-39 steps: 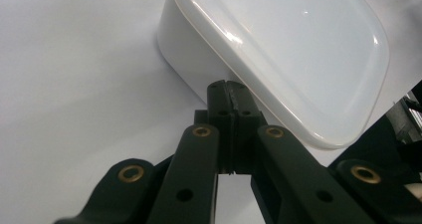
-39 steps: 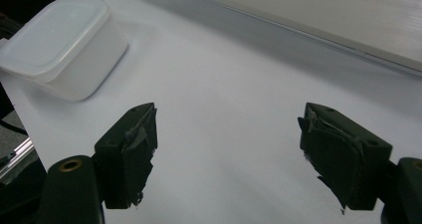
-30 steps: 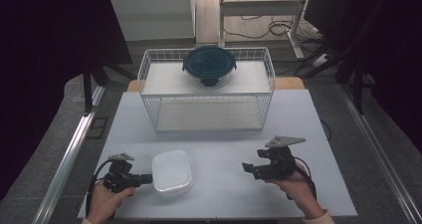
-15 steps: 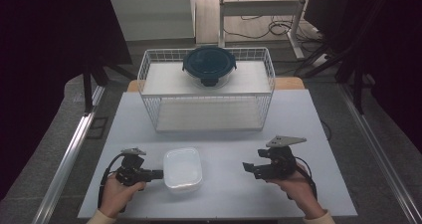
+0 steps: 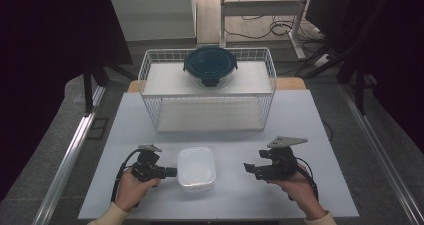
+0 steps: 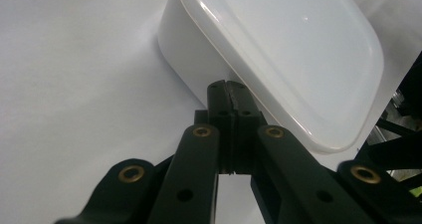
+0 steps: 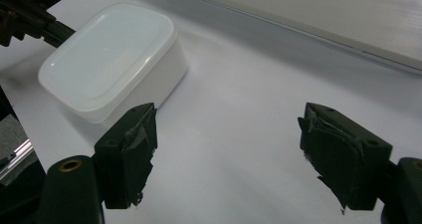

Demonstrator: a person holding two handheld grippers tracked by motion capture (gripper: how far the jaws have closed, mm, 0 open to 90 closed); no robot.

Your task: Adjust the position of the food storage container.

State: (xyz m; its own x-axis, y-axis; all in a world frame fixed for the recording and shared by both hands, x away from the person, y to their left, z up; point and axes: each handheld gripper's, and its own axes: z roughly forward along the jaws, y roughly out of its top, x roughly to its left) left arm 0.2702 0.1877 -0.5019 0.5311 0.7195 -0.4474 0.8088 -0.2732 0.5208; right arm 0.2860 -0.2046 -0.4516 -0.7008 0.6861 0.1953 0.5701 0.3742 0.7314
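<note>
- Since 1 s ago the left gripper [image 5: 172,172] has slid toward the table's middle, and the white lidded container [image 5: 196,168] moved with it, away from the left edge.
- Left gripper jaws closed together, nothing between; in the left gripper view tips [image 6: 228,92] touch the container's side wall under the lid rim.
- Container sits on the white tabletop [image 5: 240,205] near the front edge, approx. centre, lid on.
- Right gripper [image 5: 248,169] unmoved, near the front-right part of the tabletop, jaws wide apart & empty, well apart from the container.
- Wire basket [image 5: 150,65] along the back edge; round dark-lidded bowl [image 5: 210,65] on top.
</note>
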